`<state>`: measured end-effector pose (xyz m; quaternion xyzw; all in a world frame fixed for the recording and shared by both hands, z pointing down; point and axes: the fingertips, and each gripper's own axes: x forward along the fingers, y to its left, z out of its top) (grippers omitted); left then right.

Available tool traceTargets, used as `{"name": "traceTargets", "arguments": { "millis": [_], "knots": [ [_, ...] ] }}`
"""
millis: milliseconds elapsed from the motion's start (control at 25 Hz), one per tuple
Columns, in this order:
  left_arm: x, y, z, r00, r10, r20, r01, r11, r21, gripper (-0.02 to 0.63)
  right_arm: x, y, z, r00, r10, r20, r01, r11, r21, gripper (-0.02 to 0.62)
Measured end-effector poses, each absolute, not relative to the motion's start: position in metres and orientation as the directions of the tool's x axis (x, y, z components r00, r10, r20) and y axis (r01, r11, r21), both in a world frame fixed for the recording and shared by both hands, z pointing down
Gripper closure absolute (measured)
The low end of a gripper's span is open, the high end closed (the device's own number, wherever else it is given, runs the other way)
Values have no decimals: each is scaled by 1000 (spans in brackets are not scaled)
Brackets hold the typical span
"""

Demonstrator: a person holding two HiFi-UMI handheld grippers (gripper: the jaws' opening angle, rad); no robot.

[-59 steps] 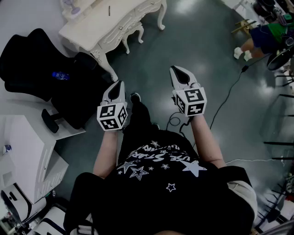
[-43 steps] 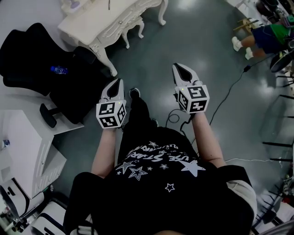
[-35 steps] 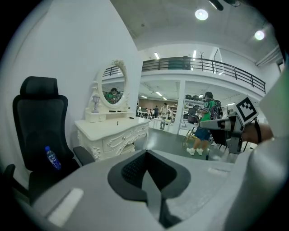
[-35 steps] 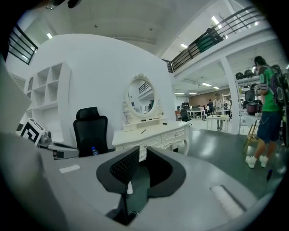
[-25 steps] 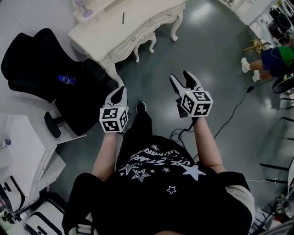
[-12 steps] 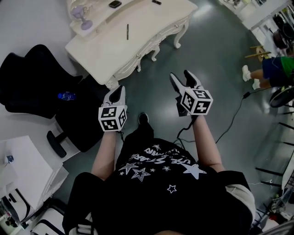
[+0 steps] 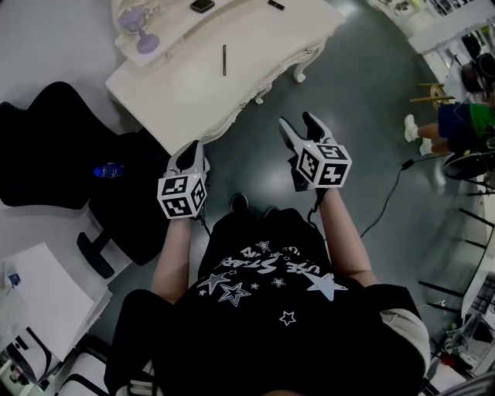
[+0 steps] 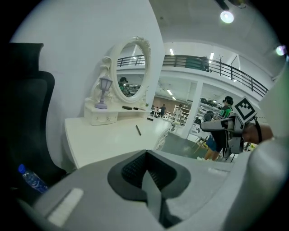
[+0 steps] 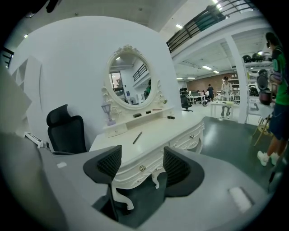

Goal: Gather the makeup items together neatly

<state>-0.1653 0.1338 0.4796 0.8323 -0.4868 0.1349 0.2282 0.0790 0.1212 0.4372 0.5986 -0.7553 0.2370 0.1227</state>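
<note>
Makeup items (image 7: pixel 224 59) are noted scattered on the tabletop (image 7: pixel 186 89), upper centre, well apart from both tools; left tool (image 7: pixel 193 151) is carried closed and empty, right tool (image 7: pixel 298 122) held apart and empty, likely readied for a first pick.

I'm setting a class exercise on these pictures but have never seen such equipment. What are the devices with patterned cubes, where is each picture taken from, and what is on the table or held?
There is no robot: a person holds a gripper in each hand, and the cubes are part of them. One picture comes from a camera on the person's head, looking down on the left gripper and right gripper. The other two come from cameras on each gripper, looking along it. The left fingers are closed together, the right fingers apart; neither holds anything. Ahead stands a white dressing table with a mirror. On it lie a dark pencil, a purple lamp and a few small dark items.
</note>
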Motion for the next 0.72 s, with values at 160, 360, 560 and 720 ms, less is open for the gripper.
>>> {"name": "traceTargets", "arguments": {
  "millis": [160, 360, 560, 720],
  "knots": [
    [-173, 118, 482, 472, -757, 451, -882, -403, 246, 605, 71, 97, 436, -274, -842, 465, -958, 195, -210, 281],
    [-179, 98, 474, 429, -793, 433, -902, -358, 239, 606, 61, 57, 437, -319, -832, 454, -944, 238, -228, 287],
    [-191, 81, 473, 340, -830, 441, -940, -285, 188, 605, 31, 2, 445, -417, -796, 439, -908, 340, -247, 299],
    [-205, 63, 470, 248, -857, 451, -967, -193, 165, 605, 8, -41, 453, -486, -752, 445, -874, 420, -245, 305]
  ]
}}
